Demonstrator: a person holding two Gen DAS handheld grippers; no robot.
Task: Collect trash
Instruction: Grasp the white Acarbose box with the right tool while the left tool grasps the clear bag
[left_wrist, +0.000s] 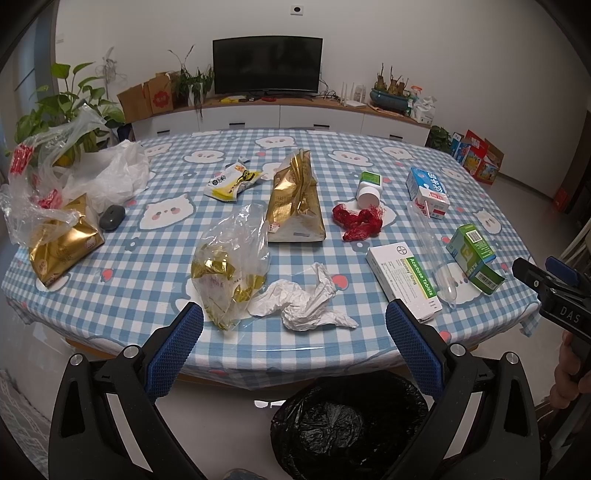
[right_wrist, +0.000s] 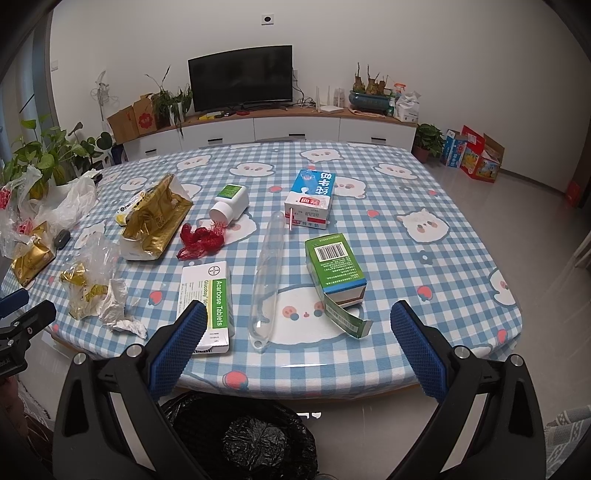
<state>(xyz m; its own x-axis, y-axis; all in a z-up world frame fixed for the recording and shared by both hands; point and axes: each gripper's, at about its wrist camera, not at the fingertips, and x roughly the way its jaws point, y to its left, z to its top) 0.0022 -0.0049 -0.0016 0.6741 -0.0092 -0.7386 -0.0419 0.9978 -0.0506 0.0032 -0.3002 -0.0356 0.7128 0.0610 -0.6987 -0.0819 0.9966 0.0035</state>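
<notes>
Trash lies across the blue checked table (left_wrist: 155, 258). My left gripper (left_wrist: 295, 332) is open and empty, hovering off the near edge just short of a crumpled white paper (left_wrist: 303, 302) and a clear bag with gold wrappers (left_wrist: 229, 273). My right gripper (right_wrist: 299, 336) is open and empty near the front edge, with a white Acarbose tablet box (right_wrist: 210, 295), a clear plastic tube (right_wrist: 267, 280) and an open green box (right_wrist: 334, 269) ahead. A bin lined with a black bag (left_wrist: 347, 424) stands on the floor below the edge; it also shows in the right wrist view (right_wrist: 240, 435).
Further back lie a gold bag (left_wrist: 297, 199), red netting (left_wrist: 356, 221), a tipped white bottle (left_wrist: 367, 190), a milk carton (left_wrist: 426, 192), a yellow snack wrapper (left_wrist: 232, 181), a grey mouse (left_wrist: 112, 217) and plastic bags (left_wrist: 74, 173) at the left. A TV cabinet (left_wrist: 280, 114) stands behind.
</notes>
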